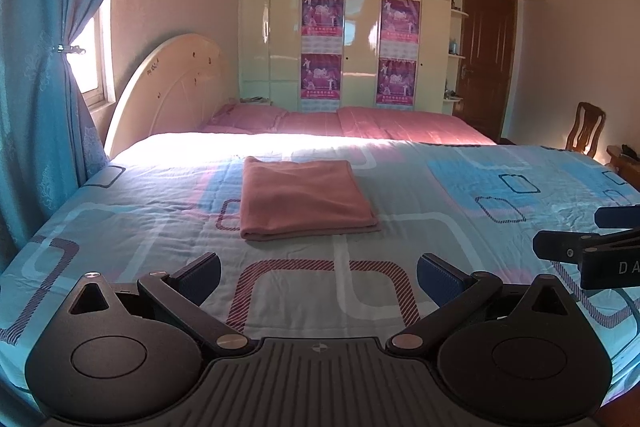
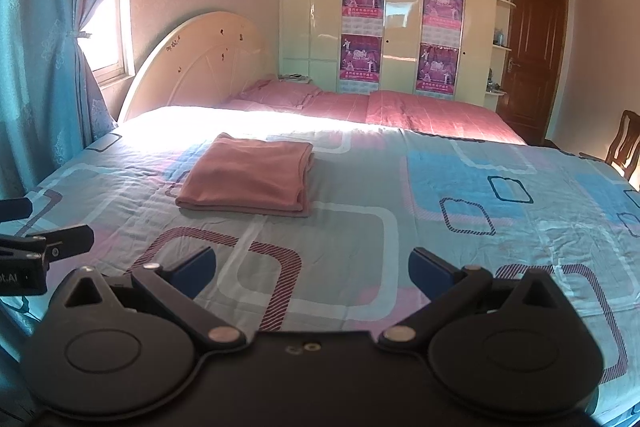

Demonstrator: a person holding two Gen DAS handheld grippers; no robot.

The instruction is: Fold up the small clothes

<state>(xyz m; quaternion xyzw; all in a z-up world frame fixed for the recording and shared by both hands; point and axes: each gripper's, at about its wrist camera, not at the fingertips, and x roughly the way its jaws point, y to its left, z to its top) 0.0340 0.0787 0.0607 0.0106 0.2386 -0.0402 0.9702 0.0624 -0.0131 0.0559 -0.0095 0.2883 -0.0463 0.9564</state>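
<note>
A pink garment (image 1: 306,199) lies folded into a flat rectangle on the patterned blue bedspread (image 1: 460,195), ahead of both grippers. It also shows in the right wrist view (image 2: 250,177), ahead and to the left. My left gripper (image 1: 318,281) is open and empty, held low over the bed short of the garment. My right gripper (image 2: 312,273) is open and empty too, beside the left one. The right gripper's fingers (image 1: 568,247) show at the right edge of the left wrist view, and the left gripper's fingers (image 2: 60,239) at the left edge of the right wrist view.
A second bed with pink bedding (image 1: 380,123) lies behind. A cream headboard (image 1: 168,87) and blue curtain (image 1: 40,87) stand on the left. A cream wardrobe (image 1: 360,27), brown door (image 1: 486,59) and wooden chair (image 1: 586,127) are at the back and right.
</note>
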